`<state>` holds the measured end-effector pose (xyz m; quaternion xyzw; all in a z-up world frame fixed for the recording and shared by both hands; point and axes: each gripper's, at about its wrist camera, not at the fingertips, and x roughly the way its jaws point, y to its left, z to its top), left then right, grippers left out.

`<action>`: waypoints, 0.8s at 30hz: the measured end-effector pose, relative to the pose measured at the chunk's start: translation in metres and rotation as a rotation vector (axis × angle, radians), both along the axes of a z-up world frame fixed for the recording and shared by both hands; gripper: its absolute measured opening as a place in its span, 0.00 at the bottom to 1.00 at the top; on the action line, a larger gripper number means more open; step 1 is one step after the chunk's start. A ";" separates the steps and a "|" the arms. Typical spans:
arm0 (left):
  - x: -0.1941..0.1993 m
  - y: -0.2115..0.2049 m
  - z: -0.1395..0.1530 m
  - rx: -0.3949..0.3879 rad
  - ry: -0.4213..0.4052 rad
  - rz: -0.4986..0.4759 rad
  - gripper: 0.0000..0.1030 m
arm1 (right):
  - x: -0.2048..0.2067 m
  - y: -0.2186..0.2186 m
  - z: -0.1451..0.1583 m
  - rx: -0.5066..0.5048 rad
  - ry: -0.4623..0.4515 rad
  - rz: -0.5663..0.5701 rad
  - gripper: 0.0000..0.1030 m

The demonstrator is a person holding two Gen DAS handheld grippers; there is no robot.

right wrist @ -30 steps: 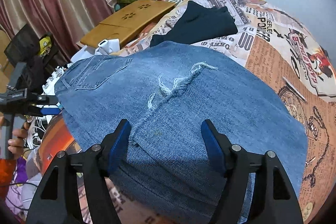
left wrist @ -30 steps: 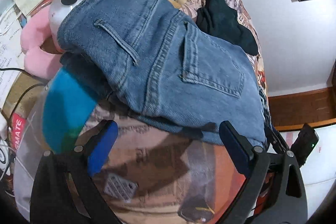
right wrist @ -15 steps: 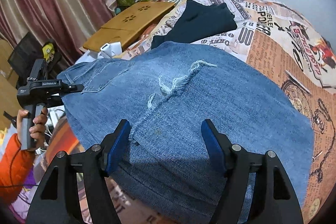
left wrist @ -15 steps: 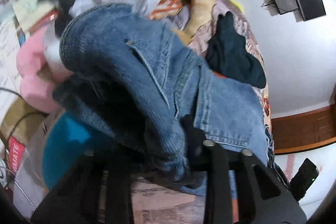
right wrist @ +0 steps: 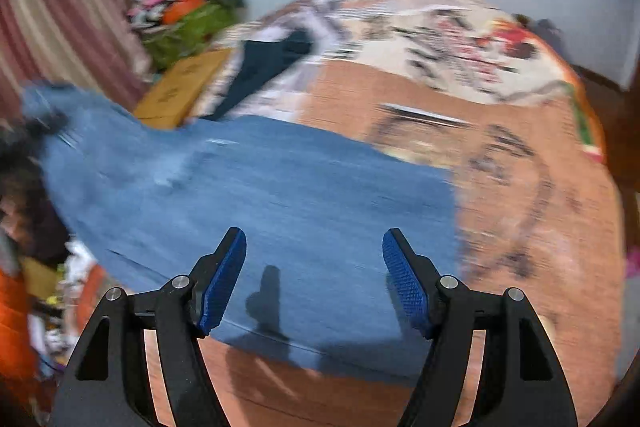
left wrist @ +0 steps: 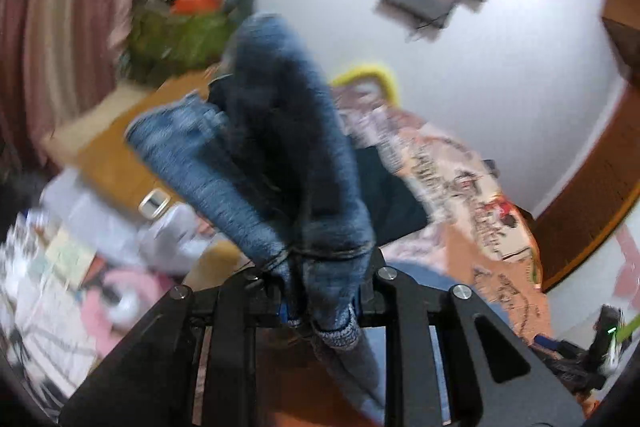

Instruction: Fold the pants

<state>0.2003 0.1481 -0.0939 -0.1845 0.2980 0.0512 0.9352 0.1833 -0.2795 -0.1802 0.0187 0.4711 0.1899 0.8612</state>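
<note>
Both views are motion-blurred. The left gripper [left wrist: 320, 291] is clenched on a bunched end of the blue jeans [left wrist: 288, 163], holding it raised off the bed, likely to carry that end over for a fold. The rest of the jeans lies flat across the near edge of the patterned bedspread [right wrist: 520, 163]. The right gripper [right wrist: 314, 279] hovers just above the flat denim, jaws spread wide, gripping nothing, perhaps ready to steady the cloth
</note>
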 end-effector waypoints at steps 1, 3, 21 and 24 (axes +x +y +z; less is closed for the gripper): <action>0.003 -0.011 0.010 0.009 -0.018 -0.024 0.21 | -0.002 -0.011 -0.005 -0.012 0.006 -0.026 0.66; 0.015 -0.041 0.029 0.023 -0.052 -0.083 0.20 | -0.005 -0.028 -0.013 -0.021 0.012 -0.059 0.66; 0.082 -0.299 0.008 0.105 0.066 -0.528 0.17 | -0.008 -0.053 -0.052 0.164 0.143 -0.019 0.65; 0.083 -0.318 -0.024 0.116 0.170 -0.583 0.17 | -0.011 -0.054 -0.051 0.174 0.138 -0.015 0.65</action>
